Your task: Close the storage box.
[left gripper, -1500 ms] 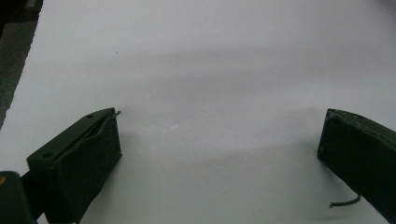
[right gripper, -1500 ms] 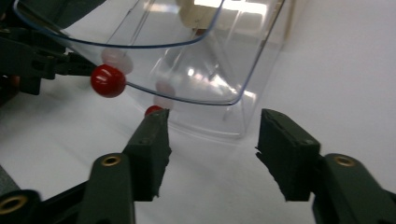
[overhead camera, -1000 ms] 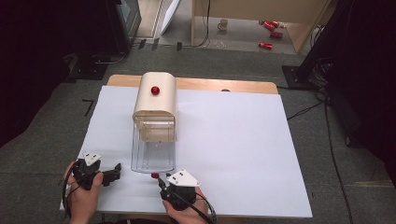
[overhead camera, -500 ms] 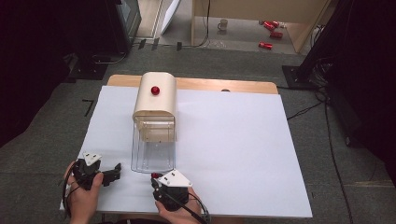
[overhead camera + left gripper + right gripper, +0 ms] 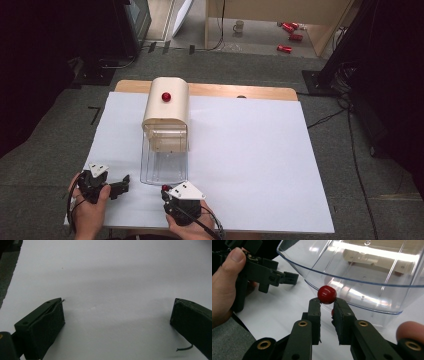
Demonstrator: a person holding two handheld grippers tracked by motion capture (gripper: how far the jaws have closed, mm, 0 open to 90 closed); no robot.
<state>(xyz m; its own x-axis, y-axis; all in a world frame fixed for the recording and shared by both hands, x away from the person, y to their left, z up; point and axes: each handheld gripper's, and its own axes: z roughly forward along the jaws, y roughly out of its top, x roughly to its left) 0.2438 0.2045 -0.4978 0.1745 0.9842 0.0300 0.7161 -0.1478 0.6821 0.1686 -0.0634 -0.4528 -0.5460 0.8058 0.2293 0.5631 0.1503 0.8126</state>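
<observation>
Right gripper view: my right gripper (image 5: pixel 327 305) pinches the red knob (image 5: pixel 326 294) of the clear drawer (image 5: pixel 372 272).
Left gripper (image 5: pixel 117 317): jaws apart, idle.
Advice: I'd pull straight, gently.

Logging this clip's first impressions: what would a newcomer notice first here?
Probably the small red ball pinched at the tips of the right claw, just outside the clear bin's rim. Next, the cream dispenser with a red knob, standing behind the bin on the white table.
</observation>
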